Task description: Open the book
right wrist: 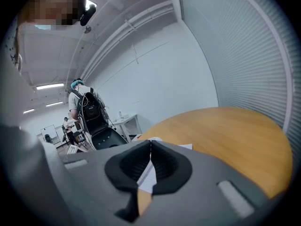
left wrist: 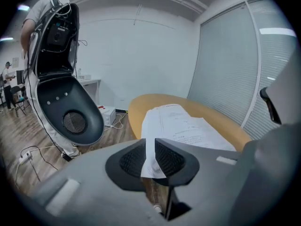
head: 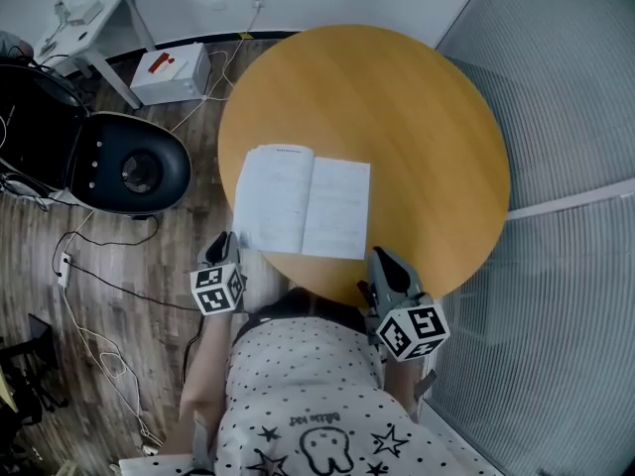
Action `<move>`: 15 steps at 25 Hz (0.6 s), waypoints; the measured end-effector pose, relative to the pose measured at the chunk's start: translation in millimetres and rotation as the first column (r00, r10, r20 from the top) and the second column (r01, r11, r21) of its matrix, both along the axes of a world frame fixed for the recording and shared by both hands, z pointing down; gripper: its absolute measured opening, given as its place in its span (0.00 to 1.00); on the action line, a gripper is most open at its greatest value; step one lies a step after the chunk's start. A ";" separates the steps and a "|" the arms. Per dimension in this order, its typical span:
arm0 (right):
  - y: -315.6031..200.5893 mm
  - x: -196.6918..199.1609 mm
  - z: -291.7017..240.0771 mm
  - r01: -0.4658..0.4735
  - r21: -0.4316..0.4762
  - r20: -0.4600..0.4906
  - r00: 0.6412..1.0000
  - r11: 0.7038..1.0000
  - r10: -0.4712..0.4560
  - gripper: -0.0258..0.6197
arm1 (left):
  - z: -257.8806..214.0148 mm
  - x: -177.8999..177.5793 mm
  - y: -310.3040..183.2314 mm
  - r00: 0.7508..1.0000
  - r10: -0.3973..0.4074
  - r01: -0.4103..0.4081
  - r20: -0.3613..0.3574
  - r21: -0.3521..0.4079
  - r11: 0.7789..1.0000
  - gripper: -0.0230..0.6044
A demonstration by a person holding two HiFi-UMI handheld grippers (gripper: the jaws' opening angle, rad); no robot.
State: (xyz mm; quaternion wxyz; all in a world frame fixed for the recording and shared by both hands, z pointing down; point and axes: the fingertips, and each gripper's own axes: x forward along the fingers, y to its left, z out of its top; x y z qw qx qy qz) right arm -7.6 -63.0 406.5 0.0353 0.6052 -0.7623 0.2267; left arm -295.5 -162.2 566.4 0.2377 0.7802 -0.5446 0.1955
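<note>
Top-down look at a round wooden surface [head: 427, 117], with bare wood across the far half and the whole right side. Past the right rim, a ribbed glass partition [head: 566, 97] close by. To the left, wooden floor [head: 149, 256] strewn with loose cables [head: 94, 340]. On that floor, a black open case [head: 129, 167] near the rim, with a white box [head: 171, 72] and a white desk [head: 99, 23] farther off. Near rim tight against a person's polka-dot shirt [head: 298, 385].

Book [head: 303, 201] lying open on the near-left part of the surface. Near-left corner reaching the rim, near edge close to the rim as well. Two white pages facing up, split by a fold running near to far. Faint grey print on both, too small to read.

Left tool [head: 226, 241] at the book's near-left corner. Seen along its own length [left wrist: 150, 147], narrowed onto a single white page [left wrist: 151, 166]. Corner of that page pinched between the dark ribbed pads, with the sheet rising from the book up to them.

Right tool [head: 382, 262] at the near rim, just beside the book's near-right corner. Closed tip to tip [right wrist: 150, 149] with nothing gripped, pointing across the surface toward the far side.
</note>
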 end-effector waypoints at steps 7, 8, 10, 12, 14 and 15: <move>6.8 19.1 1.0 -0.025 -0.002 -0.009 1.000 1.000 0.024 0.05 | -41.4 21.7 -11.7 0.999 0.015 -0.011 -0.038 0.094 0.996 0.06; 6.7 22.6 0.3 -0.028 0.000 -0.009 1.000 1.000 0.028 0.05 | -49.2 27.4 -14.2 0.999 0.023 -0.018 -0.038 0.111 0.994 0.05; 7.0 29.3 -0.8 -0.033 -0.002 -0.008 0.999 0.999 0.033 0.05 | -65.1 38.9 -18.0 0.999 0.039 -0.034 -0.033 0.147 0.989 0.05; 8.8 35.8 -1.1 -0.030 -0.009 -0.007 1.000 1.000 0.030 0.05 | -81.4 51.1 -19.7 0.998 0.055 -0.051 -0.018 0.187 0.981 0.05; 12.3 46.5 0.4 -0.019 -0.012 -0.010 1.000 1.000 0.019 0.05 | -94.1 69.1 -19.0 0.997 0.075 -0.073 0.000 0.222 0.972 0.05; 14.8 53.0 0.5 -0.015 -0.011 -0.015 1.000 1.000 0.015 0.05 | -100.5 79.6 -17.0 0.996 0.089 -0.088 0.007 0.240 0.967 0.05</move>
